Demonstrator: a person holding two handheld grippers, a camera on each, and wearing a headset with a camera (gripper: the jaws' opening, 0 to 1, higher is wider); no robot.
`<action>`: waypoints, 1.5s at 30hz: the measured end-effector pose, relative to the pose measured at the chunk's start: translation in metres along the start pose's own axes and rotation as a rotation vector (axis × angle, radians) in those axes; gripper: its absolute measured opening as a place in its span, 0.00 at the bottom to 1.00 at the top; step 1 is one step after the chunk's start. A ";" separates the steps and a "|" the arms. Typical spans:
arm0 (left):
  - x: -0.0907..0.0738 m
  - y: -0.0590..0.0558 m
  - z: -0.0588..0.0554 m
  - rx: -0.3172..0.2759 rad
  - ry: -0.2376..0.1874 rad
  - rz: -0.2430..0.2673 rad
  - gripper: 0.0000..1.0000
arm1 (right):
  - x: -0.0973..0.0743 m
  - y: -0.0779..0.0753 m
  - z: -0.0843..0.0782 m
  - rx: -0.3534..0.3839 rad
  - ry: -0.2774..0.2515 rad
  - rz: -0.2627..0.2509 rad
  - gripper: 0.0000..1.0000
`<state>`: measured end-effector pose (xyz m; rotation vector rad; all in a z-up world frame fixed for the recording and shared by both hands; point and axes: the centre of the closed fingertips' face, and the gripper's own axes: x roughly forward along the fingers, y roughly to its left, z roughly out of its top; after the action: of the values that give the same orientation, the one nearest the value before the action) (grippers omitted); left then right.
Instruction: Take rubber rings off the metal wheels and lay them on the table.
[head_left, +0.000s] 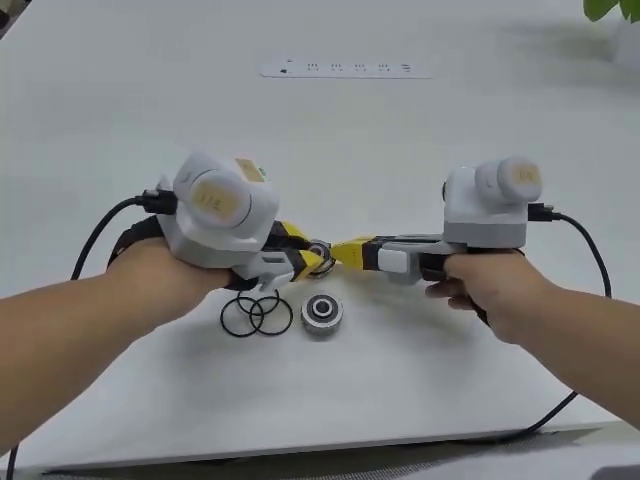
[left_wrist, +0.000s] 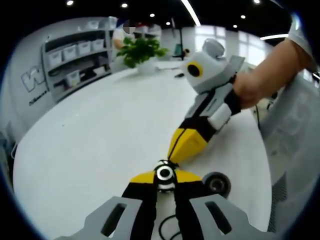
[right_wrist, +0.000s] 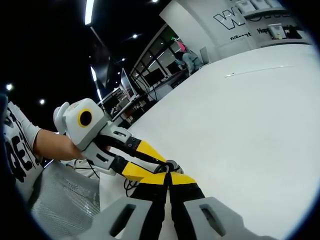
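While the head view shows three loose rubber rings (head_left: 257, 313) and a second wheel (head_left: 322, 311) lying on the tabletop (head_left: 400, 150), the left gripper view shows the metal wheel (left_wrist: 165, 173) pinched between the fingers of the left gripper (left_wrist: 165, 179), its hub facing back along them. The fingers of the right gripper (right_wrist: 169, 176), pressed together, meet its rim.

The held wheel (head_left: 320, 248) is mostly hidden by the jaws of the left gripper (head_left: 314, 257), which also covers the tops of the loose rings (head_left: 257, 315), and whether the right gripper (head_left: 340, 252) pinches a rubber ring cannot be told.
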<state>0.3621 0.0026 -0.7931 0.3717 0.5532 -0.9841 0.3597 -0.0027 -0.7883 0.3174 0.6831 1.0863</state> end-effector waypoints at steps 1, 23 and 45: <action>0.000 0.000 0.000 -0.001 0.000 0.000 0.12 | 0.000 0.000 0.000 0.000 -0.002 0.001 0.00; -0.001 -0.005 0.001 0.005 -0.001 0.001 0.12 | 0.011 0.019 0.006 -0.034 -0.016 0.055 0.00; -0.012 -0.011 0.004 0.034 -0.002 -0.051 0.23 | 0.004 0.012 0.009 -0.028 -0.019 0.022 0.00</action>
<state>0.3486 0.0023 -0.7832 0.3885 0.5471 -1.0442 0.3584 0.0066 -0.7765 0.3114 0.6483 1.1112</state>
